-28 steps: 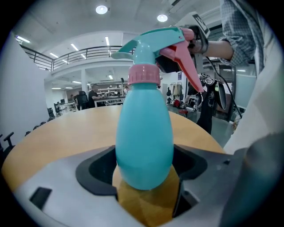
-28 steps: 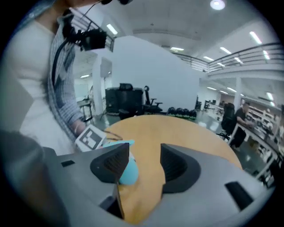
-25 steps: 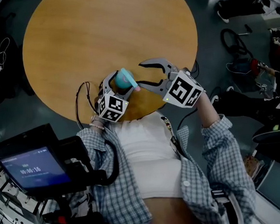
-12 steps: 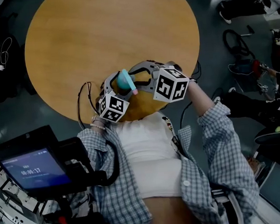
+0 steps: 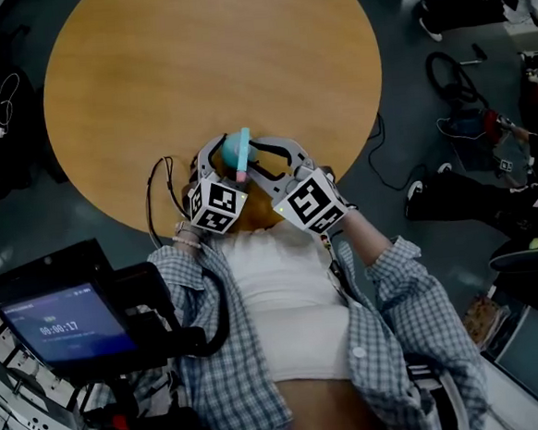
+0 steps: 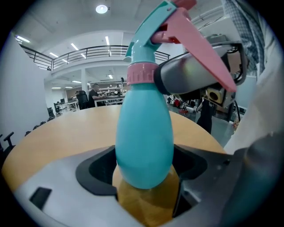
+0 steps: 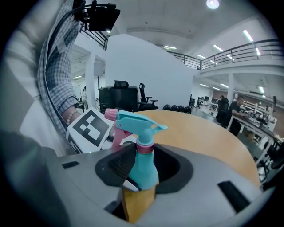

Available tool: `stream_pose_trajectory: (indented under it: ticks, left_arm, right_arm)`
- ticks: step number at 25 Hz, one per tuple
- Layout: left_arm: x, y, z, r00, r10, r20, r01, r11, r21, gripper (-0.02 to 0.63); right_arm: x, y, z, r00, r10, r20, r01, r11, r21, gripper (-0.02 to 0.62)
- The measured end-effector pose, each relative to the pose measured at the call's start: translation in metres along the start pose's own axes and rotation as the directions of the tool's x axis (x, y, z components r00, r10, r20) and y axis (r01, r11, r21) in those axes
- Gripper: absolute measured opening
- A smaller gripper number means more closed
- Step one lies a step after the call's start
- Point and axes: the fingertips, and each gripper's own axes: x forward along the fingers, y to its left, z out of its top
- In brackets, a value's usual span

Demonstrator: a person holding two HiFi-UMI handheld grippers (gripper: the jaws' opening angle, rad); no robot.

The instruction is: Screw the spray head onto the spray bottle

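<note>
The left gripper (image 5: 226, 159) has its jaws closed on the rounded belly of the teal spray bottle (image 6: 144, 137), holding it upright over the near edge of the round wooden table (image 5: 210, 56); the right gripper (image 5: 263, 159) comes in from the other side with its jaws apart around the bottle's shoulder and neck, one ribbed pad against the plastic, the other jaw with a gap showing. The spray head (image 6: 153, 33) sits on top of the bottle, its pink collar (image 6: 142, 73) at the neck and its pink trigger (image 6: 199, 48) slanting down towards the person. The only writing I can read is on the screen (image 5: 64, 323) at the person's left, "00:00:17" (each gripper's cube carries only black-and-white square markers). Both forearms are bent in close before the torso; the right one, in a checked sleeve (image 5: 414, 291), angles in from the side so that the two grippers meet at the bottle.
</note>
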Motion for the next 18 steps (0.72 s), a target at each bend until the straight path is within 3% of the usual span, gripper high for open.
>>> stream_pose_trajectory:
  ticks: [11,18]
  left_arm:
    - [0.020,0.032,0.012,1.000,0.021,-0.004,-0.021,1.000,0.022,0.390]
    - [0.021,0.028,0.010,1.000,0.006,0.017,-0.006,0.999,-0.034,0.390]
  right_arm:
    - [0.017,-0.033,0.006,0.997,-0.073,0.019,0.073,0.997,0.032,0.120]
    - [0.018,-0.032,0.005,0.998,-0.050,0.027,0.049,0.998,0.049,0.120]
